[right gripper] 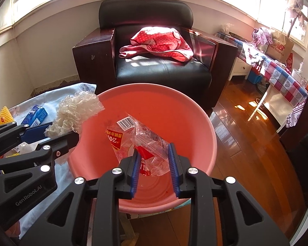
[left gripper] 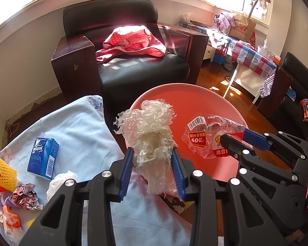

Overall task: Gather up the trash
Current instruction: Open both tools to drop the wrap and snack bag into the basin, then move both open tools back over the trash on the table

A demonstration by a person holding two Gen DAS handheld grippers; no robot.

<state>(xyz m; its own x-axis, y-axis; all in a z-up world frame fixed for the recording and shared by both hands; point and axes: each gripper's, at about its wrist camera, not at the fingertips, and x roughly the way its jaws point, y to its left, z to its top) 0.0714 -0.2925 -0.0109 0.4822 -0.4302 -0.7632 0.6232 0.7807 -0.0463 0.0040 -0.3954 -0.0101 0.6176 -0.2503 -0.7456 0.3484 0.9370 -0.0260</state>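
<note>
Trash, left wrist view: two pieces up at the basin, several more on the table. One crumpled wad of clear plastic film (left gripper: 149,135), crinkly and translucent, sits between the blue ribbed pads of the left gripper (left gripper: 153,170); jaws about half spread, both pads against the wad, which sticks up past the fingertips over the near rim of the pink basin (left gripper: 174,94). One clear snack wrapper (left gripper: 211,137) with red print and a barcode hangs over the basin at the tip of the right gripper (left gripper: 239,141), coming in from the right. Basin is round, smooth plastic. Table has a light blue cloth (left gripper: 76,131), soft and wrinkled. On it: one blue Tempo tissue pack (left gripper: 43,160), boxy; one yellow foam fruit net (left gripper: 2,172); one white crumpled wad (left gripper: 61,182); a few crumpled paper and plastic scraps (left gripper: 24,198) at the left edge.

Right wrist view: right gripper (right gripper: 154,160) over the basin (right gripper: 195,110), jaws partly apart, wrapper (right gripper: 141,139) hanging loosely between the pads; can't tell if the pads actually press it. Basin inside holds nothing else I can see. Left gripper (right gripper: 71,132) enters from the left with the film wad (right gripper: 76,112) at the basin's left rim. Tissue pack (right gripper: 36,115) and foam net (right gripper: 4,116) behind it on the cloth.
</note>
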